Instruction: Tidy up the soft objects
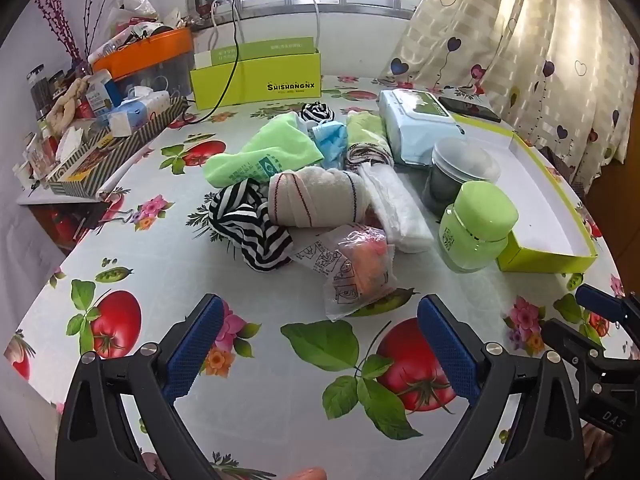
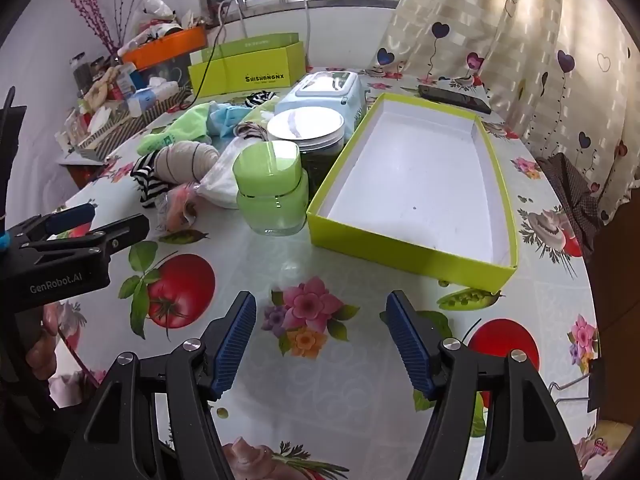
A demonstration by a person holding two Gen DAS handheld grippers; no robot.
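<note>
We hold left hand-held gripper (image 1: 320, 344) and right hand-held gripper (image 2: 322, 340) jaws apart, empty, above counter (image 2: 280, 256); cloth pile (image 1: 288, 184) beside empty tray (image 2: 412, 184), likely destination.

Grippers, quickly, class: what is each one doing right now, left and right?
Left gripper: open, holding nothing, above the bare tablecloth.
Right gripper: open, holding nothing, in front of the empty green box.

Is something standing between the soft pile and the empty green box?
Yes. The green jar and the clear tub behind it stand directly between the cloth pile and the open green box.
</note>
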